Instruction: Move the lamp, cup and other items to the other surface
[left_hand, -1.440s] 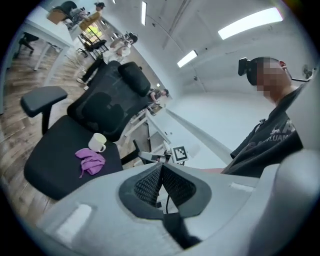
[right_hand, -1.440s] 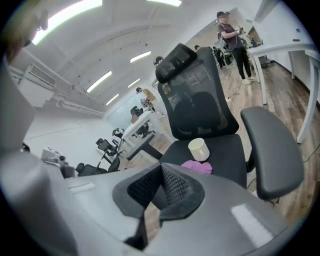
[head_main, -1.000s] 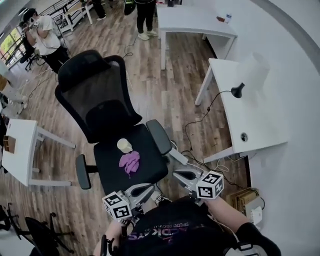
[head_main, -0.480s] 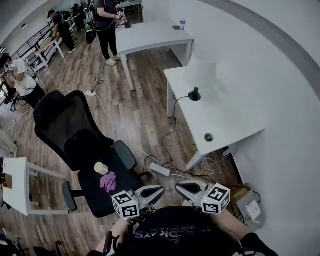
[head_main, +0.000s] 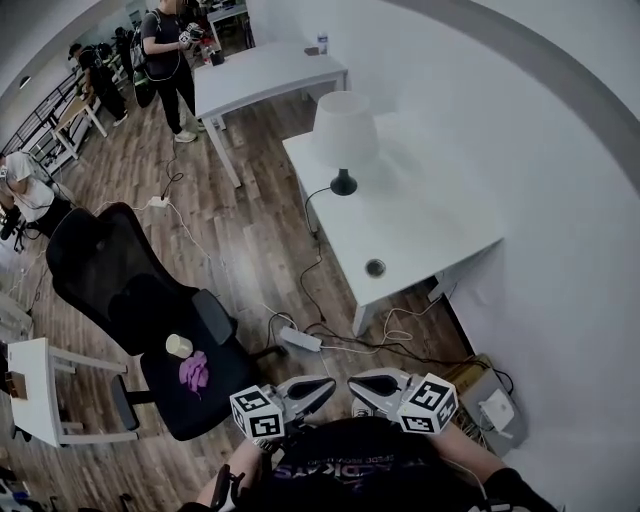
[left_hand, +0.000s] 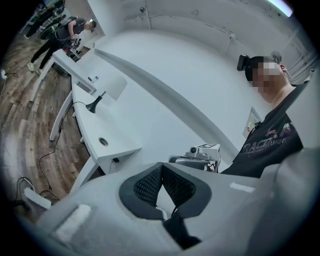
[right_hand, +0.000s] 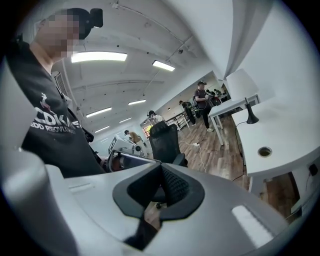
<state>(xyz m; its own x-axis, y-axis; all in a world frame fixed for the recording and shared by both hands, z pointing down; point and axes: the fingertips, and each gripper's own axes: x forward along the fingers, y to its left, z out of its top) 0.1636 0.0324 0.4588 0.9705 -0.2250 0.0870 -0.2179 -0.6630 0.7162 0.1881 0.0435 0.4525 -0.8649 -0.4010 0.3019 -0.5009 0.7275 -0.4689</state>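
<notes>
Print on one shirt only

We make out pale letters across the chest of the person's black shirt (left_hand: 272, 142): "RAC" in the left gripper view and "CDKA" in the right gripper view. The smaller line under them is too blurred to read.
</notes>
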